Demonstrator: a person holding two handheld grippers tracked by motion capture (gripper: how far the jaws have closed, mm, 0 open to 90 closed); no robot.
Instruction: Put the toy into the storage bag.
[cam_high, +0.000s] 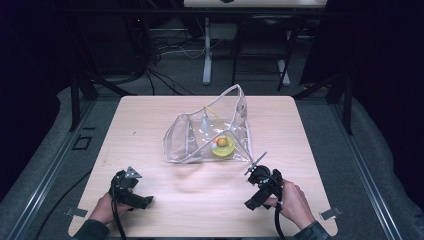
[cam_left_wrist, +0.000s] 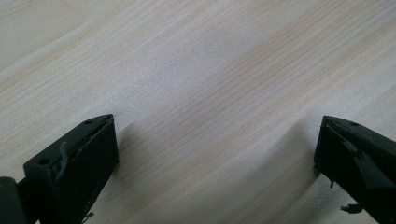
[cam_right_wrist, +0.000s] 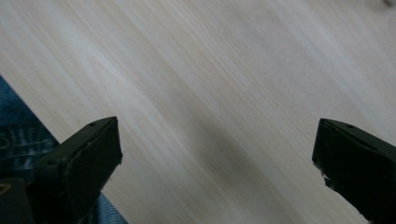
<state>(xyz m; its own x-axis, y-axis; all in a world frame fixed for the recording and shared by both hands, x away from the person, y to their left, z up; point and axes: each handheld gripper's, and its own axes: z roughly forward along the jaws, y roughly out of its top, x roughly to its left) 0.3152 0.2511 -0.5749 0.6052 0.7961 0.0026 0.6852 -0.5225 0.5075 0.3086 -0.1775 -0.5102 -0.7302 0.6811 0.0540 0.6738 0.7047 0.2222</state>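
Clear pouch (cam_high: 207, 132) with a yellow item (cam_high: 223, 146) inside sits mid-tabletop (cam_high: 150, 107), propped open toward the far edge, while left tongs (cam_high: 131, 186) and right tongs (cam_high: 260, 182) rest near the near edge, jaws apart, empty, probably parked before a reach.

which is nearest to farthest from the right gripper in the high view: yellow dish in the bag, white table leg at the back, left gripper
From the right gripper:
1. Yellow dish, inside the clear plastic bag, just up and left.
2. Left gripper, across the near edge of the table.
3. White table leg, on the floor beyond the table.
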